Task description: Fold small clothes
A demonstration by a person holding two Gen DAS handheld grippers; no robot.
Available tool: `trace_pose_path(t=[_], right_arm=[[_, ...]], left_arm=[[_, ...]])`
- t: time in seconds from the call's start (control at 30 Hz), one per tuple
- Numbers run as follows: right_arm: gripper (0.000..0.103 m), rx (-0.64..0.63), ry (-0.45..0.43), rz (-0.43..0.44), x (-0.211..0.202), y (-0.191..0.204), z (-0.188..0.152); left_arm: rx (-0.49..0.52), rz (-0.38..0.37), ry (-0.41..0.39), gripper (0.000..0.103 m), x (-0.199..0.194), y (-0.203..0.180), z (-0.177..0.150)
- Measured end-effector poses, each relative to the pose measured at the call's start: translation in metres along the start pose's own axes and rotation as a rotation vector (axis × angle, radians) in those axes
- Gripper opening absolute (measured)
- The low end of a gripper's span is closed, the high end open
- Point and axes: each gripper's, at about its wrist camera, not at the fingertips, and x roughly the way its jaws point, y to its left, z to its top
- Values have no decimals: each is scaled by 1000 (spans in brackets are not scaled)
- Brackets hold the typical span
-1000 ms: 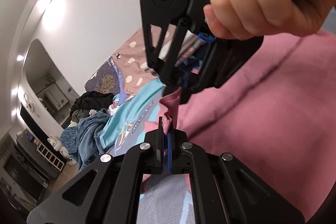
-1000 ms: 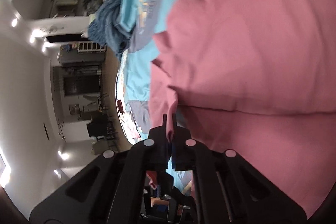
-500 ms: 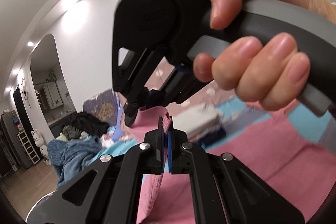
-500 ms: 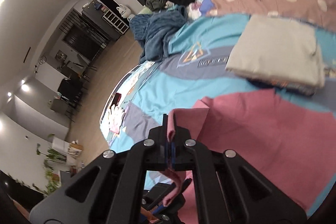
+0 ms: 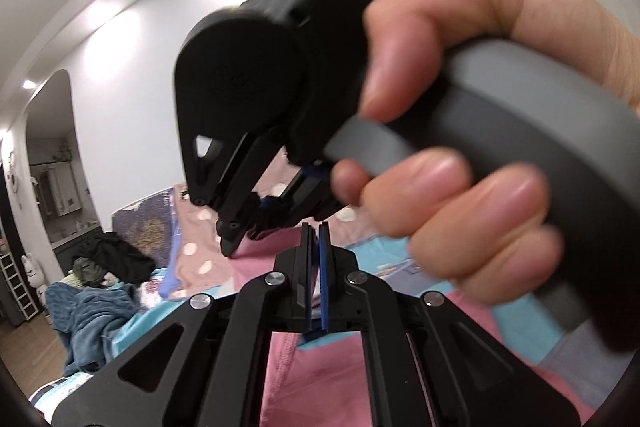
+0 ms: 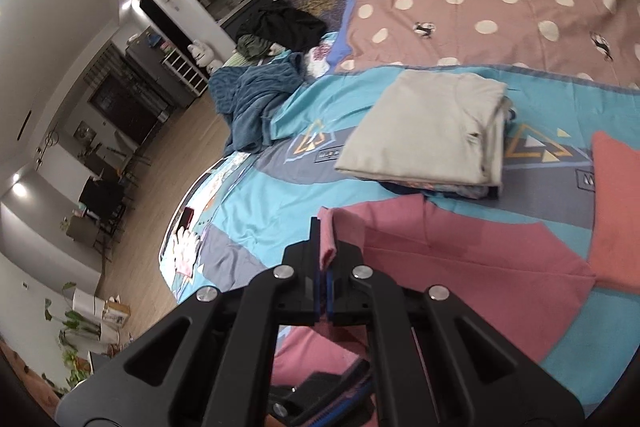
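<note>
Bed (image 6: 256, 211) with turquoise and grey patchwork cover: landmark for all entries; its near and right parts run out of the right wrist view.

Pink cotton garment (image 6: 460, 259): spread flat on the bed's near side, one straight edge lifted to my grippers, a seam line across it. Lower portion hidden behind my right gripper's black frame.

My right hand (image 5: 460, 187): fills the left wrist view, blurred, wrapped round a grey handle, hiding most of the bed.

Folded beige cloth stack (image 6: 424, 135): on the bed just beyond the pink garment; layers beneath barely distinguishable.

Heap of blue and black clothes (image 6: 260, 99): at the bed's far left corner.

My right gripper (image 6: 325, 255): fingers clamped on a bunched pink corner.

My left gripper (image 5: 316, 267): fingers together on pink fabric, the pinched part barely visible.
</note>
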Motion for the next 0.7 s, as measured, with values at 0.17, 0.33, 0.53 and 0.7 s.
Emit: trace_pose_path(t=[0.17,0.33,0.53,0.7], right_arm=[[2,40,12,-13,-5,-29,-12],[2,89,33,-35,-5,-66,-25],[2,192,47,-28,-3,-121,-46],[2,318,57,-8,3,-174,-72]], left_arm=[[27,-60,2,2,4,-34,0],[81,-95,25,2,11,-63,-15],[123,-157,97,3,18,-77,-41],[125,-247,173,7,14,-63,-64]])
